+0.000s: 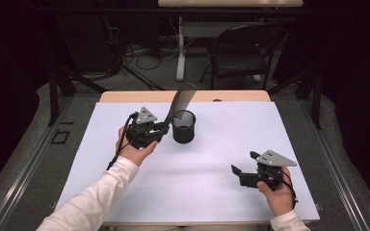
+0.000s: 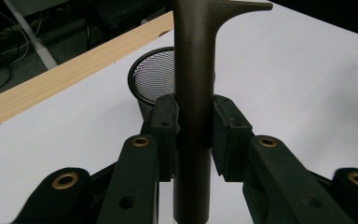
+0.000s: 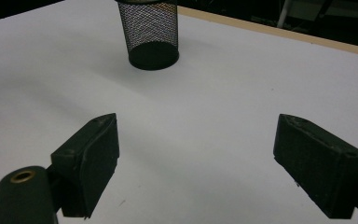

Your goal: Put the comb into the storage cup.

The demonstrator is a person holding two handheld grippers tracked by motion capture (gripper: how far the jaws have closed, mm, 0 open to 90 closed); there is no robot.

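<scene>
Room: pretty dark all round, a folding chair and a tangle of cables sitting on the floor behind the bench.
Bench: wooden top, mostly covered by a big white sheet, with the wood showing as a strip along the far edge.
Cup: a black mesh cup is standing upright on the sheet, towards the far side and a bit left of centre. The right gripper view is looking at it from farther off.
Comb: a long dark comb is being held up, leaning a little, with its toothed end poking above the cup's far rim in the high view. In the left gripper view its handle is running straight up between the fingers, with the cup right behind it.
Left gripper: the left gripper is sitting just left of the cup, its fingers clenching on the comb handle from both sides.
Right gripper: the right gripper is hanging low over the near right part of the sheet, well apart from the cup. Its fingers are spread wide with just bare sheet between them, so it's grasping nothing.
Person: two hands in pale sleeves are coming in from the near edge.
</scene>
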